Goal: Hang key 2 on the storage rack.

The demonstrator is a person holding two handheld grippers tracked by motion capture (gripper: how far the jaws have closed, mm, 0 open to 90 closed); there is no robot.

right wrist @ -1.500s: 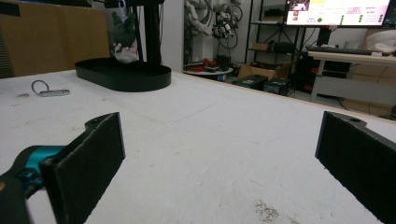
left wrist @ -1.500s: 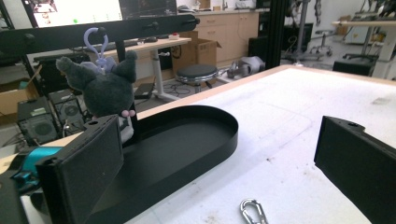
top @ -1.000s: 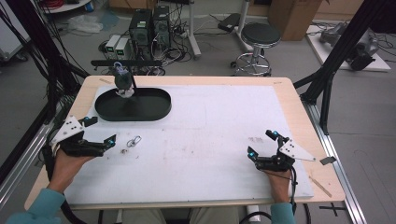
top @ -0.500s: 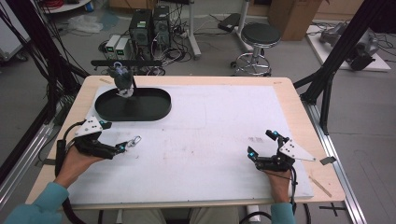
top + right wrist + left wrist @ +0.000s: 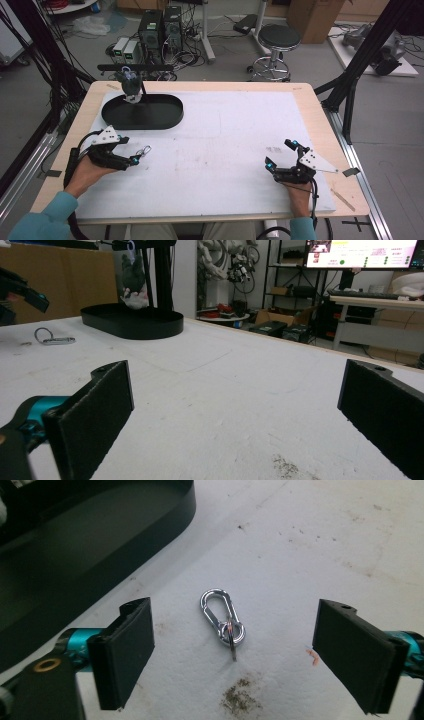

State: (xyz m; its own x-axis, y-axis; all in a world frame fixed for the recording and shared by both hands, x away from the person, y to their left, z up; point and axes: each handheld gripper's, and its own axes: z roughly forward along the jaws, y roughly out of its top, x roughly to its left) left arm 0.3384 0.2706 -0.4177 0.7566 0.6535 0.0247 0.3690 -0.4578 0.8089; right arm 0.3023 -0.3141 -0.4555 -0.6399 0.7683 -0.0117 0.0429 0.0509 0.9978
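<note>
Left claw: jaws spread, one on either side of the small silver carabiner clip, which lies flat on the white counter at the centre of the left gripper view. Neither pad touches the clip; clear gaps show on both sides. The jaws have just been closing, with the clip between them, but no pinch is made. In the high view the left claw sits at the left middle of the frame, its tips at the clip.

Right claw: jaws spread, nothing between them, resting low over the counter at the lower right of the high view, well apart from the clip. The right gripper view shows the clip far off at the upper left.

A black oval tray with an upright stand on it lies in the upper left of the high view, near the clip but apart from it.

Assessment: approach and alignment appear complete. The grasp itself is not yet done; the clip is not lifted. Closing, lifting and any placement remain. Where the clip is to go cannot be judged from the frames.
</note>
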